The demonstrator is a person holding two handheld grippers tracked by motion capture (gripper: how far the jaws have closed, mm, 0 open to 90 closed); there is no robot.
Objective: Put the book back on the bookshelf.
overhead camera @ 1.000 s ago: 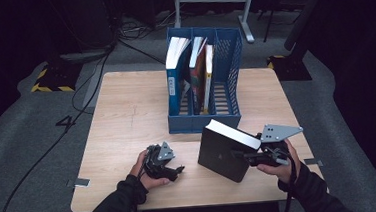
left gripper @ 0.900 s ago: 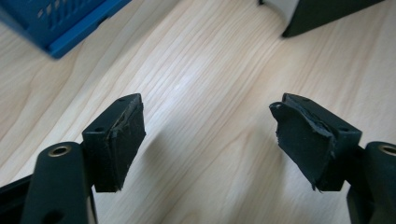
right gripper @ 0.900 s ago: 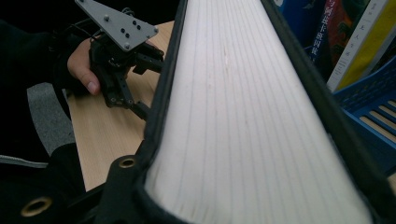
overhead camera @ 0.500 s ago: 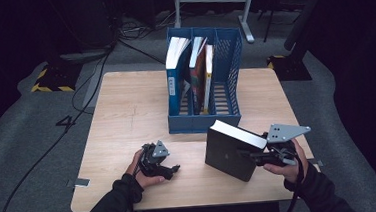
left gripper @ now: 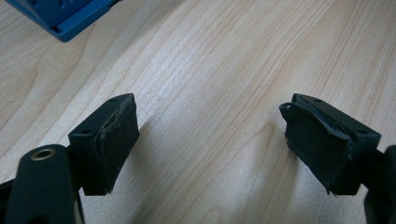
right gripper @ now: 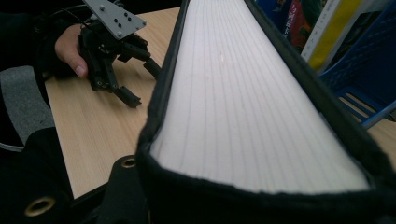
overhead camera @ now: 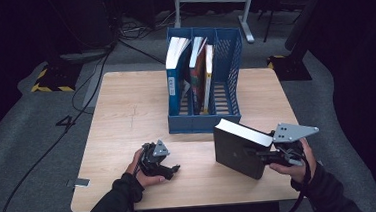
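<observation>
Now my right tool (overhead camera: 259, 155) grips the black book (overhead camera: 239, 147), near the blue rack (overhead camera: 229, 114); left tool (overhead camera: 166, 168) just opened, empty. Next: slot it upright.

A blue file rack (overhead camera: 225, 73) stands upright at the far middle of the light wooden tabletop (overhead camera: 126, 110), its compartments open to the top. A thick blue-spined book (overhead camera: 175, 69) leans in its left slot, and beside it stand a dark red book (overhead camera: 198, 70) and a slim yellow-edged one (overhead camera: 209, 74); the rightmost slot holds nothing. On the grey floor (overhead camera: 27, 127) beyond, black cables (overhead camera: 98, 67) trail past a yellow-and-black striped block (overhead camera: 49, 80).
</observation>
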